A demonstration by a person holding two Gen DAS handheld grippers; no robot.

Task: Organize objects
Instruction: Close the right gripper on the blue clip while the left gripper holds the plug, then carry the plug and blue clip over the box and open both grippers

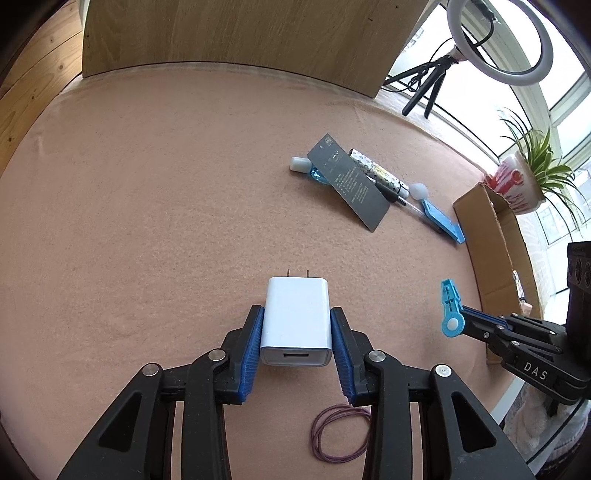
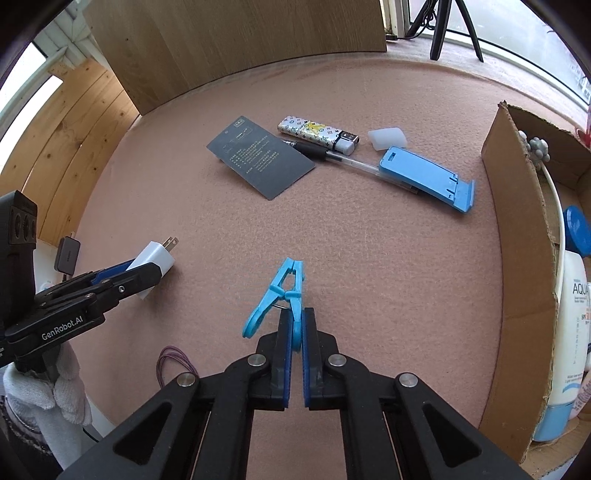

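My left gripper point(image 1: 296, 325) is shut on a white USB charger point(image 1: 295, 325) with its prongs pointing away, held just above the pink felt. The charger also shows in the right wrist view point(image 2: 157, 254). My right gripper point(image 2: 295, 325) is shut on one handle of a blue clothespin point(image 2: 275, 295); the clothespin also shows in the left wrist view point(image 1: 450, 310). On the felt beyond lie a grey card point(image 2: 260, 160), a patterned lighter point(image 2: 317, 133), a pen point(image 2: 332, 157), a blue phone stand point(image 2: 428, 177) and a white cap point(image 2: 388, 138).
A cardboard box point(image 2: 517, 258) stands at the right, holding a sunscreen bottle point(image 2: 569, 332). A purple hair tie point(image 1: 341, 432) lies near the front edge. A wooden board point(image 1: 236, 33) backs the table. A ring light point(image 1: 498, 40) and a potted plant point(image 1: 524, 181) stand by the window.
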